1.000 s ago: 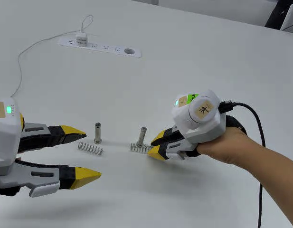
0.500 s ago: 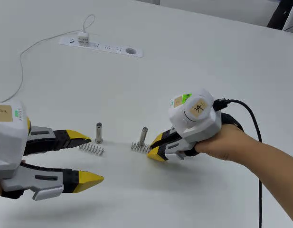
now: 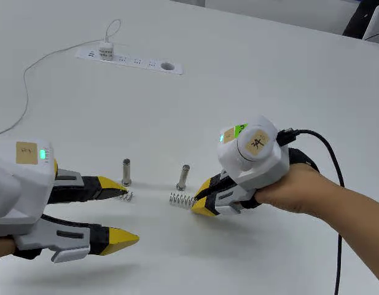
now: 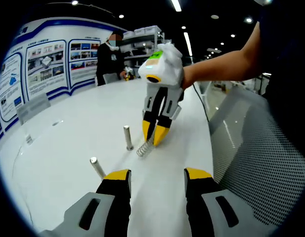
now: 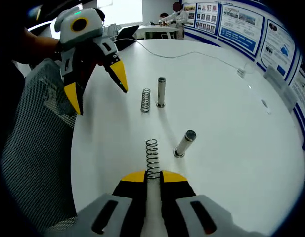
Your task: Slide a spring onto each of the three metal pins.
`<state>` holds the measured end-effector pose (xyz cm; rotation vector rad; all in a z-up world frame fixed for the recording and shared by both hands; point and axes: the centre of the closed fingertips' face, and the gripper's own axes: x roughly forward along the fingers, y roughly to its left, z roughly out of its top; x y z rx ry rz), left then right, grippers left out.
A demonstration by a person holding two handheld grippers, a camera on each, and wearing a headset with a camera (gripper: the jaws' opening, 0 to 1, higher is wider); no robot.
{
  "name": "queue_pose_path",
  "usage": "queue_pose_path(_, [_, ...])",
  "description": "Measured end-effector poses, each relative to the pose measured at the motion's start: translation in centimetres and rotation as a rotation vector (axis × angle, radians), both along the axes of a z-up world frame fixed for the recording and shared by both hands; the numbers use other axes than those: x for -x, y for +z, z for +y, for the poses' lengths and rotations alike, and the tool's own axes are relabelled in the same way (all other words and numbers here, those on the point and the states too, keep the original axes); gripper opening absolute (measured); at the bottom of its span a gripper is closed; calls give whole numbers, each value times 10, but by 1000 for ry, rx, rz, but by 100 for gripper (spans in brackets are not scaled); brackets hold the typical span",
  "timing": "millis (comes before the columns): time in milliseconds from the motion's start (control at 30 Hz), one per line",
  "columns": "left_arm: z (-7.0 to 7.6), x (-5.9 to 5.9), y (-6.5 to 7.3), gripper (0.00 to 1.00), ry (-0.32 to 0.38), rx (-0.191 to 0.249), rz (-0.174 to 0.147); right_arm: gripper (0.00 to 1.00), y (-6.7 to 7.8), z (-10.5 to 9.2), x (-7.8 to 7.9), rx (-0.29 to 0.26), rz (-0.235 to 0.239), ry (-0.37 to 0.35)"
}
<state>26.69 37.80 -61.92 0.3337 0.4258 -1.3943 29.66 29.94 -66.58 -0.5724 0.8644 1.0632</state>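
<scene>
So the right gripper (image 3: pixel 199 205) has its jaws pinched nearly together on one end of a spring (image 3: pixel 181 199). The spring sticks straight out past the yellow tips along the jaw line, with its long axis about level with the white table (image 3: pixel 250 74) and pointing left. Its free end sits just in front of the base of the right-hand pin (image 3: pixel 184 177), not on it. Can't tell if the coil rests on the table or hangs just above it.

The left gripper (image 3: pixel 125 211) is spread wide and holds nothing. Its far jaw tip is just beside a second spring (image 3: pixel 127 196), which lies flat on the table in front of the left-hand pin (image 3: pixel 126 172). Both pins stand upright.
</scene>
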Motion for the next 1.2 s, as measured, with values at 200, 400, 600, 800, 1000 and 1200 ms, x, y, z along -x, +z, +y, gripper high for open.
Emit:
queue_pose_path(200, [-12,0,-2,42,-38,-11,-6,11,13,9,15,2,-2,48])
queue_pose_path(400, [-27,2,-2,41,-89,-21,-26,12,23,20,24,13,-5,98])
queue_pose_path(600, [-34,4,-3,38,-126,-37,-50,12,34,30,29,8,-10,133])
queue_pose_path(800, [-37,4,-3,28,-144,-39,-81,12,36,35,32,16,-10,162])
queue_pose_path(1000, [-37,4,-5,19,-158,-49,-108,12,38,36,35,21,-6,177])
queue_pose_path(1200, [-38,4,-6,12,-165,-61,-132,12,42,37,36,23,-11,181])
